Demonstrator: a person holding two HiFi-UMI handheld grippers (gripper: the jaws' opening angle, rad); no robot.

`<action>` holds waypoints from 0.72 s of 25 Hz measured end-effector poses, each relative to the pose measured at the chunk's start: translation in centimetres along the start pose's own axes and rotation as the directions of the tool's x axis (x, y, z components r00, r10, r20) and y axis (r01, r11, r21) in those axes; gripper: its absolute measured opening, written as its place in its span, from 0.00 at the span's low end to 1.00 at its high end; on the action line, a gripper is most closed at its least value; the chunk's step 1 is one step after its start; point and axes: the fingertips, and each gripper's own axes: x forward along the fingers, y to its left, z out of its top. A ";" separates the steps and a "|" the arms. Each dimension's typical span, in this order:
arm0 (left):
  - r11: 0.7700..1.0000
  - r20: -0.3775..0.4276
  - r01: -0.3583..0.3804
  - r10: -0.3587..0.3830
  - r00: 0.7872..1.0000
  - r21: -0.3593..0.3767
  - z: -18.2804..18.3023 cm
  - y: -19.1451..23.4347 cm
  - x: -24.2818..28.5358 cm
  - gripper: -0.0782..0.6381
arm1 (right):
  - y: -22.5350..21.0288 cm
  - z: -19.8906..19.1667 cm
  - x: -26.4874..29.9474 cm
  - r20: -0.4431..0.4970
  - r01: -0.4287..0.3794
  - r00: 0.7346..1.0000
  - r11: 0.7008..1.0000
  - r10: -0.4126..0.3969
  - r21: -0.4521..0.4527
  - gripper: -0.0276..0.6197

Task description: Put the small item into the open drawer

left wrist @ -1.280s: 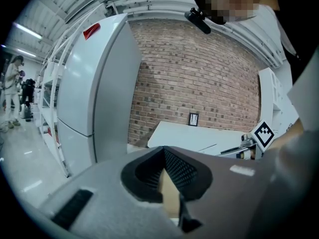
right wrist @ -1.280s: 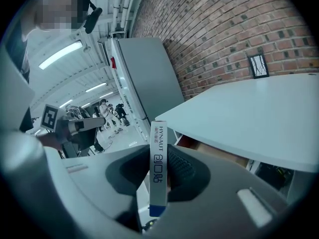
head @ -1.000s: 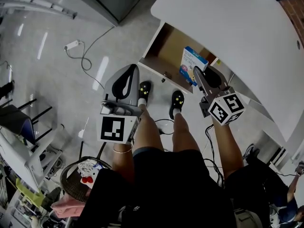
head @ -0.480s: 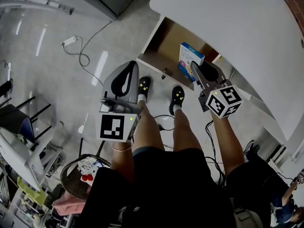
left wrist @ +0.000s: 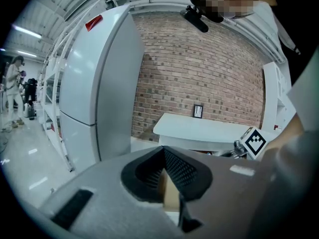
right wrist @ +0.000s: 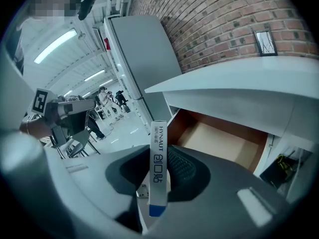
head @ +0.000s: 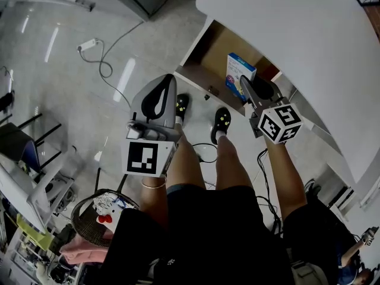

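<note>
Box [head: 239,73] clamped by its thin sides in my right claw [head: 248,92]; I'd clear the drawer [head: 215,51] front edge, go low, then release.

The tabletop [head: 297,34] hides the drawer's [head: 215,49] back; the right tongs [head: 246,89] hide the box's [head: 237,73] lower end.

- Upper left of head view: white power strip [head: 89,43] lay on glossy grey floor [head: 53,100], cable looping off it.
- Lower left: wicker basket [head: 83,233] held red-and-white items.
- Centre: black shoes [head: 221,120].
- Left gripper view: grey refrigerator [left wrist: 94,83] at left, beside brick wall [left wrist: 209,73]; small framed picture [left wrist: 198,111] at wall, centre.
</note>
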 end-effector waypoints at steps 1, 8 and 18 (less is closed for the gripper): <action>1.000 -0.001 -0.001 0.001 1.000 -0.002 -0.1 0.1 0.0 0.10 | -0.1 -0.1 0.3 -0.003 -0.001 1.000 1.000 0.001 0.005 0.19; 1.000 -0.017 -0.013 0.013 1.000 -0.016 -0.6 0.8 0.1 0.10 | -0.4 -1.0 2.2 -0.045 -0.013 0.999 1.000 0.013 0.002 0.19; 1.000 -0.031 -0.016 0.015 0.999 -0.016 -1.0 1.3 0.5 0.10 | -1.2 -2.1 4.6 -0.097 -0.010 0.995 1.000 0.007 -0.025 0.19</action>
